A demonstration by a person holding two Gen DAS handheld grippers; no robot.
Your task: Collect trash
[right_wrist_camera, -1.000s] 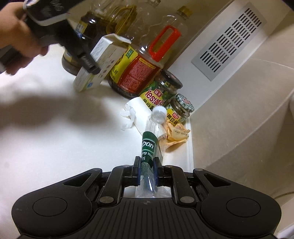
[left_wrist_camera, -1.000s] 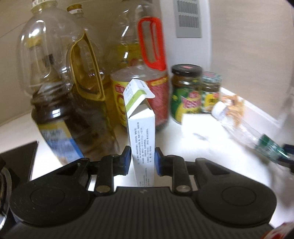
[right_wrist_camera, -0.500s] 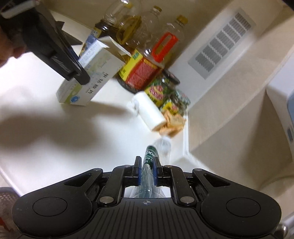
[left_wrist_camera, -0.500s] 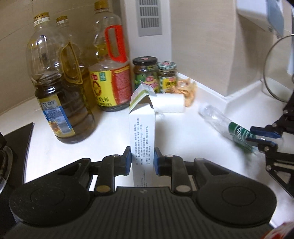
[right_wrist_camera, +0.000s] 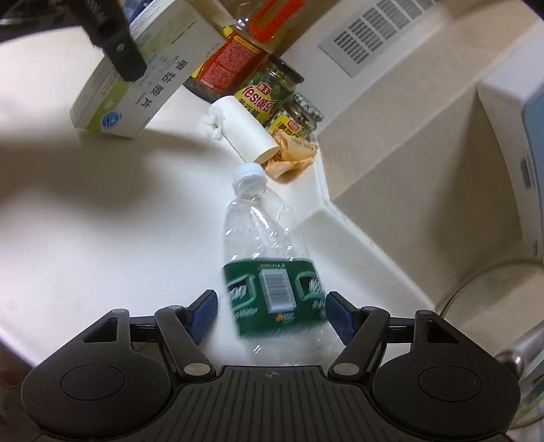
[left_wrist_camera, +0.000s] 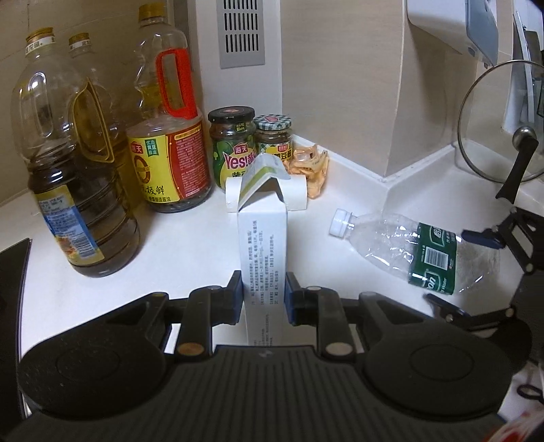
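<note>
White cardboard box (left_wrist_camera: 263, 258) pinched in left tool (left_wrist_camera: 262, 295); right tool (right_wrist_camera: 270, 314) opening around clear plastic bottle (right_wrist_camera: 268, 272), right of box.

Kitchen counter corner with cooking supplies

Three oil and sauce bottles (left_wrist_camera: 81, 190) stand at the left of the white counter (left_wrist_camera: 176, 244), the red-handled one (left_wrist_camera: 170, 149) nearest two lidded jars (left_wrist_camera: 251, 142). A slotted vent (left_wrist_camera: 242, 32) sits in the wall above them. A glass pot lid (left_wrist_camera: 503, 122) leans upright at the far right.
</note>
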